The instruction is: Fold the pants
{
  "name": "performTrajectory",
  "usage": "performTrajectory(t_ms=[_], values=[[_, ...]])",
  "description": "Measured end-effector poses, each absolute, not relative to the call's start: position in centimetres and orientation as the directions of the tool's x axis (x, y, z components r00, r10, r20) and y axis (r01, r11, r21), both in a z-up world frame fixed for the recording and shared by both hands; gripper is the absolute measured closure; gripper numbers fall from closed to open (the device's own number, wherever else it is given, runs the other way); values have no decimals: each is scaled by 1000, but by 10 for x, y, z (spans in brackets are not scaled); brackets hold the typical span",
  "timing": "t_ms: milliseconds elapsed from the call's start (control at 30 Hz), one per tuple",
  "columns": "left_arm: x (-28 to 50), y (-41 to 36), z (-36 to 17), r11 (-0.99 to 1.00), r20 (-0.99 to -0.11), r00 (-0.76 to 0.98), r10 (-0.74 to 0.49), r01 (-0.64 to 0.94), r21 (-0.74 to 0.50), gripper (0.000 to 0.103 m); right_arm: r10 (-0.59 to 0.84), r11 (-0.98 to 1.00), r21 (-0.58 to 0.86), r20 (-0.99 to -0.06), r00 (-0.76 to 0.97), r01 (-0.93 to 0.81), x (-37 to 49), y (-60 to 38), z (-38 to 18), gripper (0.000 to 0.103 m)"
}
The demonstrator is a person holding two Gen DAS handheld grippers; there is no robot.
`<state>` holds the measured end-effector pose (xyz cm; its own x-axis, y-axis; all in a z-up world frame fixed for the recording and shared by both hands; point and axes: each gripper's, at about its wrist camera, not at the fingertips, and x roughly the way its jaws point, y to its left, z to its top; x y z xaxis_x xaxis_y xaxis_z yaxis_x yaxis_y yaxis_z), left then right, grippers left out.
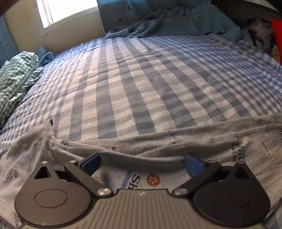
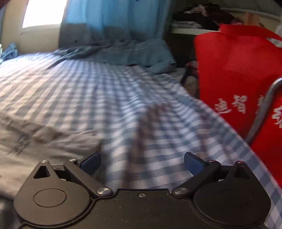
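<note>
The left tool (image 1: 141, 163), fingers spread apart, hovers over grey pants (image 1: 176, 139) printed "Wine" and "Sh", lying on the checked bed (image 1: 132, 79). The right tool (image 2: 142, 161), also apart, has a red bag (image 2: 232, 70) with white Chinese characters to its right.

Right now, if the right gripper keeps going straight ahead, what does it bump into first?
Probably just the checked sheet. The right gripper is open with nothing between it and the sheet; the pants lie off to its left.

Blue-checked bedsheet (image 1: 141, 79) spreads ahead of the gripper; crumpled blue blanket (image 1: 185, 22) lies far ahead; green-checked cloth (image 1: 15, 74) bunched far left; red bag (image 2: 234, 70) stands ahead right; window (image 1: 68, 10) upper left.
</note>
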<state>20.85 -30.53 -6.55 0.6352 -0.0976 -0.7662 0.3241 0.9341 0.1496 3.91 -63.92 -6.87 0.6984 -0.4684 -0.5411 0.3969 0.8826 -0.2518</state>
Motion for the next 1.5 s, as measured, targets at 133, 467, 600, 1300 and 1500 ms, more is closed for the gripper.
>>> performTrajectory(t_ms=[133,467,600,1300,1500], values=[[208,-346,-39,908,-726,646,-234,412,74,0,-330,935,-70,-537,776,349,15,-653,-51,6],[206,-525,-63,441,-739,313,-596,897,24,3,157,814,545,-539,827,200,-38,-623,-40,15],[191,-556,-69,299,-761,238,-604,952,61,18,115,819,506,-606,787,270,-37,-618,-49,42],[162,-579,-58,177,-800,208,-563,976,130,103,30,679,602,-595,803,421,-36,-634,-68,57],[174,-585,-82,229,-822,243,-515,963,141,99,19,649,602,-623,782,465,-30,-634,-70,57]])
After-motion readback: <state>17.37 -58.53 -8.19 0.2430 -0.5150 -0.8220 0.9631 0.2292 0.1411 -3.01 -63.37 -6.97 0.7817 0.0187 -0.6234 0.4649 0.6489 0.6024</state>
